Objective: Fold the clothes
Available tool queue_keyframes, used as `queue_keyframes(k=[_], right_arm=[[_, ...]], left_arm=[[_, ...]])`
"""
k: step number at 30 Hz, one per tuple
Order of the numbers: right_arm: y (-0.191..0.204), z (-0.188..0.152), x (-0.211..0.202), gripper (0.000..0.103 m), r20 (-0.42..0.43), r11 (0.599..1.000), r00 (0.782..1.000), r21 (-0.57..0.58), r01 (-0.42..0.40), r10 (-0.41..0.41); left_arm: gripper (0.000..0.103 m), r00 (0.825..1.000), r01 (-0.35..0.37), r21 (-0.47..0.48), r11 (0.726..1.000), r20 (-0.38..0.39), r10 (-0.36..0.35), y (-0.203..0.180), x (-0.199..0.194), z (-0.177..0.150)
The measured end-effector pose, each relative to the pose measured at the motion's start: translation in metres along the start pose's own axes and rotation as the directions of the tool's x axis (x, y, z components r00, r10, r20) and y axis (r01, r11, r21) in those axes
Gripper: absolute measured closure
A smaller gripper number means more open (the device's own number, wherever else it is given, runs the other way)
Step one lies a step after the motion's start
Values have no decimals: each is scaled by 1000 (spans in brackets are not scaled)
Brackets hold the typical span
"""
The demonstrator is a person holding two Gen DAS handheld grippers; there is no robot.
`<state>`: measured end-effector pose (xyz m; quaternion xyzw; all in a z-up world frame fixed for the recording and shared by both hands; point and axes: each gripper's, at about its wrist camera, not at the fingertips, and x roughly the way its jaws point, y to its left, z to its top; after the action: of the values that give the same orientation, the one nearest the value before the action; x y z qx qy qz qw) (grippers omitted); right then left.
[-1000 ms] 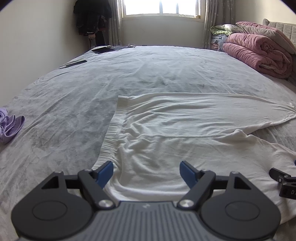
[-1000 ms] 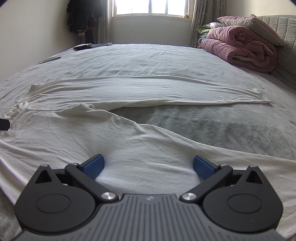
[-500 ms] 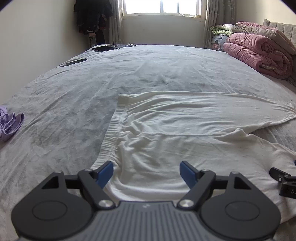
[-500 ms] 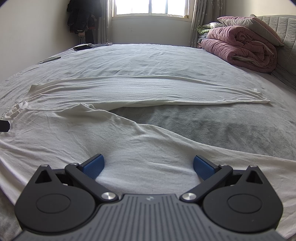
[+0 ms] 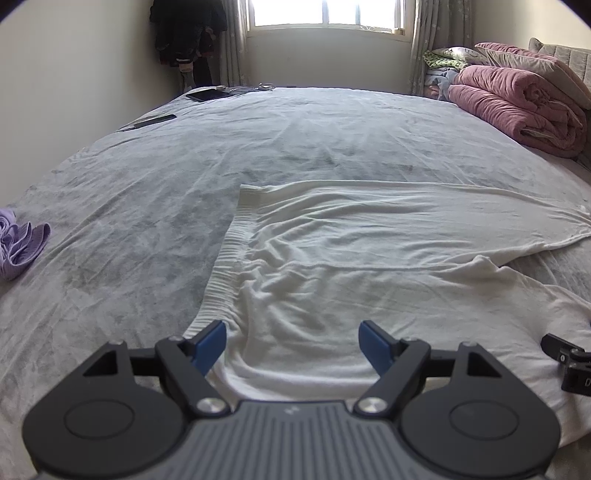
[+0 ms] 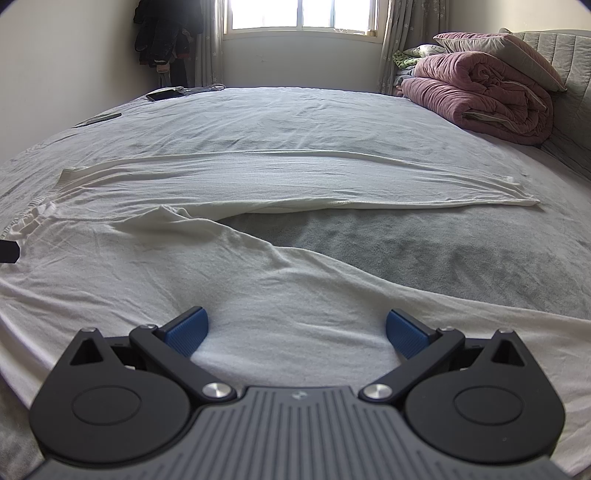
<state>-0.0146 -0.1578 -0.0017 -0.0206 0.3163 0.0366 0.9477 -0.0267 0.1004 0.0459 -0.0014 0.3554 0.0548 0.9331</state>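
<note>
A pair of white trousers [image 5: 369, 258] lies spread flat on the grey bed [image 5: 184, 177], its ribbed waistband [image 5: 225, 258] toward the bed's left side and its two legs running off toward the right. The farther leg [image 6: 295, 177] lies straight and smooth; the nearer leg [image 6: 184, 277] slants toward the bed's near edge, leaving a wedge of bare grey cover between them.

The left gripper [image 5: 291, 341] sits low over the near corner of the waistband — its blue fingers wide apart, one at the ribbed edge, the other over the seat cloth, with nothing between them. The right gripper [image 6: 295, 328] hangs over the nearer leg, fingers likewise spread wide and empty, white cloth filling the gap under them. Its black tip shows at the right edge of the left wrist view.

Farther out, a crumpled lilac garment [image 5: 20, 243] lies at the bed's left edge — well apart from the trousers. A rolled pink quilt [image 6: 480, 99] is stacked at the far right corner by the headboard, a dark tablet [image 5: 208, 95] lies near the far left corner, and dark clothes [image 5: 184, 33] hang beside the window [image 5: 325, 14].
</note>
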Motion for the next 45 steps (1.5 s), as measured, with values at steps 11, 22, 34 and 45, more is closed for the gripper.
queue_keyframes(k=[11, 22, 34, 45], right_arm=[[0, 0, 0, 0, 0, 1000, 1000, 0, 0, 0], [1, 0, 0, 0, 0, 1000, 1000, -1, 1, -1], [1, 0, 0, 0, -2, 1000, 1000, -1, 2, -2], [-20, 19, -6, 0, -145, 997, 987, -5, -71, 70]], left_arm=[[23, 1000, 8, -89, 996, 19, -6, 26, -17, 0], [37, 998, 43, -393, 919, -24, -56, 92, -35, -14], [40, 979, 101, -566, 818, -88, -182, 106, -14, -31], [69, 991, 44, -445, 894, -96, -97, 80, -2, -22]])
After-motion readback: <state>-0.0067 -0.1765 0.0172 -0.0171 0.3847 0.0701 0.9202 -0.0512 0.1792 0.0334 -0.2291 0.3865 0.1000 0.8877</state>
